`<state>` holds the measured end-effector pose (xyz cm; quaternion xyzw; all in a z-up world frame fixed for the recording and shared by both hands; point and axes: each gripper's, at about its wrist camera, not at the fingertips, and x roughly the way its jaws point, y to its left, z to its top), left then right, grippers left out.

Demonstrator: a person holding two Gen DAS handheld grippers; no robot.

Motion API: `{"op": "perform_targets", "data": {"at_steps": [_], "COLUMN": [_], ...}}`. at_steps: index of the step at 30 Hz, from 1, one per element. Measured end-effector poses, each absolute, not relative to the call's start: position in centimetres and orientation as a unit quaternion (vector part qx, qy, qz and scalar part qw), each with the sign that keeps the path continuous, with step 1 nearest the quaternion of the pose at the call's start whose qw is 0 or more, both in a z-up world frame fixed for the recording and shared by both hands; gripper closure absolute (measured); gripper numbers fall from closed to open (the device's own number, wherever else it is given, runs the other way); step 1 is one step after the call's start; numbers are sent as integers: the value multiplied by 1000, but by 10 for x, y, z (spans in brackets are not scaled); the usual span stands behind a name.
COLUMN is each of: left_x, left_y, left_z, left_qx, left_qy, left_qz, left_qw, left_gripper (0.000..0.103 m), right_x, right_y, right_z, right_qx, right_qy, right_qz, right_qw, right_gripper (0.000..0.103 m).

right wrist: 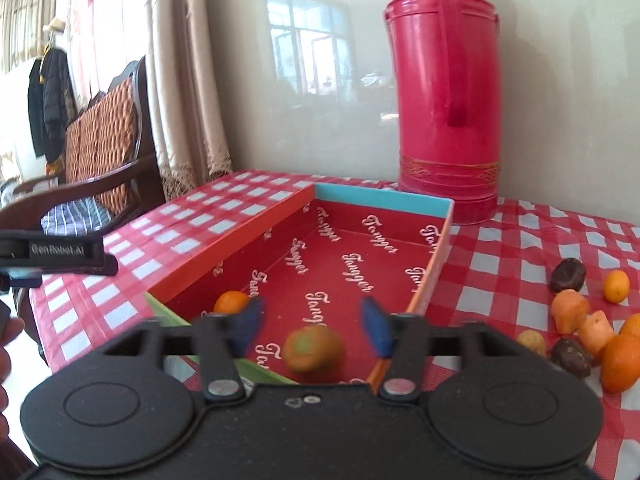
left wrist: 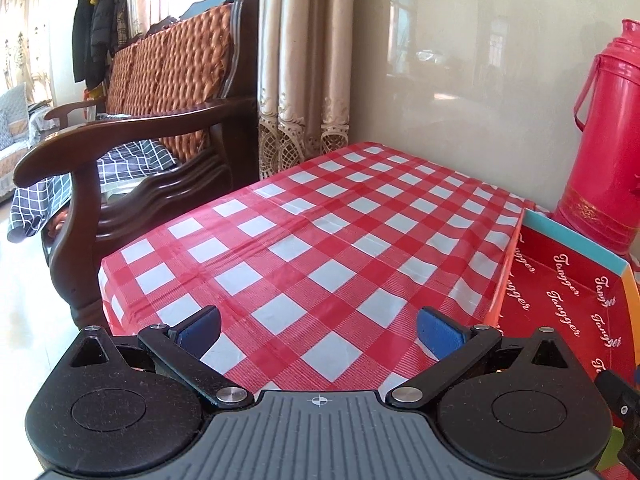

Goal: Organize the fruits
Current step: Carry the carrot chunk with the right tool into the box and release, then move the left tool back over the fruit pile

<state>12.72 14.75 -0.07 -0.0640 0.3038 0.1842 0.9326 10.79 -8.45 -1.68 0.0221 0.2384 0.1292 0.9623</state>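
Orange-green fruit (right wrist: 314,349) lies blurred inside the red box (right wrist: 360,268), between the right gripper's (right wrist: 312,326) wide-spread fingers; a second orange (right wrist: 231,301) sits in the box's near-left corner. More fruits (right wrist: 580,320) lie right of the box on the checkered tabletop (right wrist: 500,264). The left gripper (left wrist: 318,330), wide and empty, hovers left of the box.

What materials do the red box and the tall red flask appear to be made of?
Red box: probably cardboard with a printed, slightly glossy finish; thin flat walls, folded corners, repeated lettering. Red flask: likely moulded plastic shell, glossy; soft highlights, ribbed shoulder, moulded handle.
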Motion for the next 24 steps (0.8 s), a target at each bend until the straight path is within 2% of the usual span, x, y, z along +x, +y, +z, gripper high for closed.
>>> {"op": "perform_targets", "data": {"at_steps": [10, 15, 24], "left_x": [118, 111, 95], "left_y": [91, 48, -26], "left_z": [6, 10, 11], "left_qx": [-10, 18, 58], "left_qy": [272, 256, 229], "left_qz": [114, 55, -47], "left_qw": [956, 965, 971], "left_gripper": [0, 0, 0], "right_x": [91, 85, 58], "right_y": [-123, -160, -222], "right_z": [-1, -3, -9], "right_qx": [38, 67, 85], "right_qy": [196, 204, 207], "right_qz": [48, -12, -121], "right_qw": [979, 977, 967], "right_gripper": [13, 7, 6]}}
